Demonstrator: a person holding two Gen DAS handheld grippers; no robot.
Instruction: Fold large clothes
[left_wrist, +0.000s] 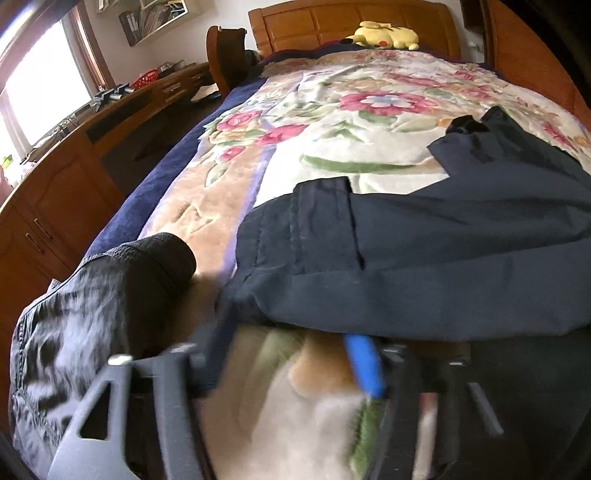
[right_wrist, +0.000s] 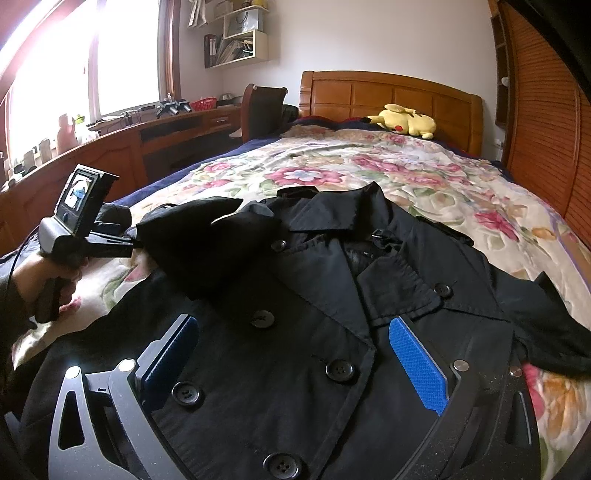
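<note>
Hovering nearest: the right gripper (right_wrist: 291, 354) is hanging over the chest of the black coat (right_wrist: 295, 295); its fingers are standing spread wide, the blue pads (right_wrist: 417, 365) apart and touching nothing
Lying under it: the coat is resting front-up on the floral blanket (right_wrist: 369, 166), its double row of buttons (right_wrist: 340, 370) facing up and its lapels lying open
Reaching at the left: the left gripper (right_wrist: 129, 243) is meeting the bunched end of a sleeve (right_wrist: 207, 236) that is lying folded across the coat's chest; the person's hand (right_wrist: 55, 280) is gripping the handle
Showing in the left wrist view: the left gripper (left_wrist: 295, 362) is appearing blurred, dark cloth (left_wrist: 406, 266) lying across its fingertips; one blue pad (left_wrist: 364, 365) is peeking out below the cloth; whether it is pinching the fabric I cannot tell
Sitting beside it: a dark cuff (left_wrist: 162, 262) is lying on the blanket's near left edge
Resting far off: a yellow plush toy (right_wrist: 404, 120) is lying against the wooden headboard (right_wrist: 388, 92); a desk (right_wrist: 147, 133) is running under the window
</note>
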